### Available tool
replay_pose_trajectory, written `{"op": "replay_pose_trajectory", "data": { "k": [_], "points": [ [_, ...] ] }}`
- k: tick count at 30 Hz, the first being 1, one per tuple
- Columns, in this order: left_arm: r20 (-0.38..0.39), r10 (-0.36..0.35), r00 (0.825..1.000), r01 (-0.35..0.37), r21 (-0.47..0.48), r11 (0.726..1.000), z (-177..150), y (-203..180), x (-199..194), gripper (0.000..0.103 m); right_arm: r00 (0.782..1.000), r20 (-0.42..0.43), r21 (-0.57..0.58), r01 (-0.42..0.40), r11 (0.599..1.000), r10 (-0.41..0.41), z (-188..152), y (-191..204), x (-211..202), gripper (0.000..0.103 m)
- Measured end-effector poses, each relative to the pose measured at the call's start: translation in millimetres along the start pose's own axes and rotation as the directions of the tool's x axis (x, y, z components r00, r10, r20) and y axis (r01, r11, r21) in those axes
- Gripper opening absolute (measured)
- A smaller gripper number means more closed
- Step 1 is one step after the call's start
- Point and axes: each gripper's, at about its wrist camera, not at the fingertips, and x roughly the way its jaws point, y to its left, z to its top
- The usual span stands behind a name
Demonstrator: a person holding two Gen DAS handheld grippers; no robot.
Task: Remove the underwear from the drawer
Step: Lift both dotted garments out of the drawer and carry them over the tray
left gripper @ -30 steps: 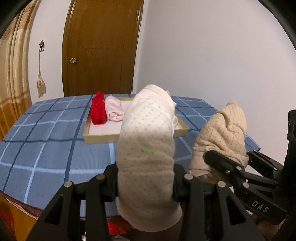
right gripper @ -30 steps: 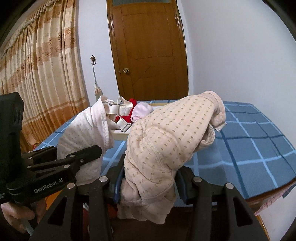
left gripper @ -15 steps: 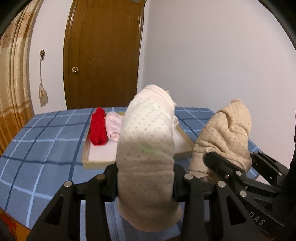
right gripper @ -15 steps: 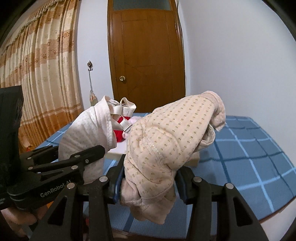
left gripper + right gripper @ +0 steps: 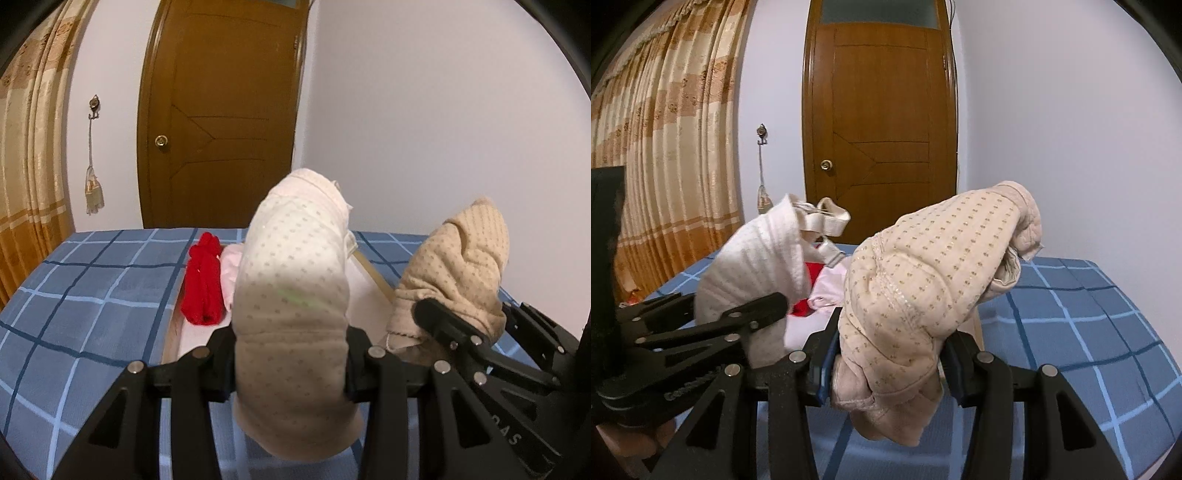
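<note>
Grippers each clench a rolled dotted undergarment above the blue checked bedspread (image 5: 81, 295).
Left gripper (image 5: 291, 373) has its fingers clamped on the pale pink dotted cotton roll (image 5: 295, 280); right gripper (image 5: 890, 365) grasps the beige dotted padded roll (image 5: 923, 280). Behind them, the shallow wooden tray drawer (image 5: 376, 280) holds a red knitted roll (image 5: 203, 284) and a light pink folded piece (image 5: 229, 266).

blue checked cloth (image 5: 92, 288) bare left, tray rim (image 5: 376, 275) ahead
</note>
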Motion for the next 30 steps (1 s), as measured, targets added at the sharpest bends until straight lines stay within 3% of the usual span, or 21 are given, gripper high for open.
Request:
{"op": "replay_pose_trajectory", "data": {
  "k": [19, 30],
  "points": [
    [0.018, 0.095, 0.995, -0.095, -0.023, 0.995, 42.9, 17.1, 85.7, 0.041, 0.998, 0.013, 0.014, 0.064, 0.998, -0.064, 32.0, -22.5, 105.5, 0.050],
    [-0.111, 0.100, 0.989, -0.107, -0.059, 0.992, 47.1, 15.8, 144.8, 0.041, 0.996, -0.067, 0.014, 0.059, 0.998, -0.058, 46.5, -29.0, 156.1, 0.050]
  ]
}}
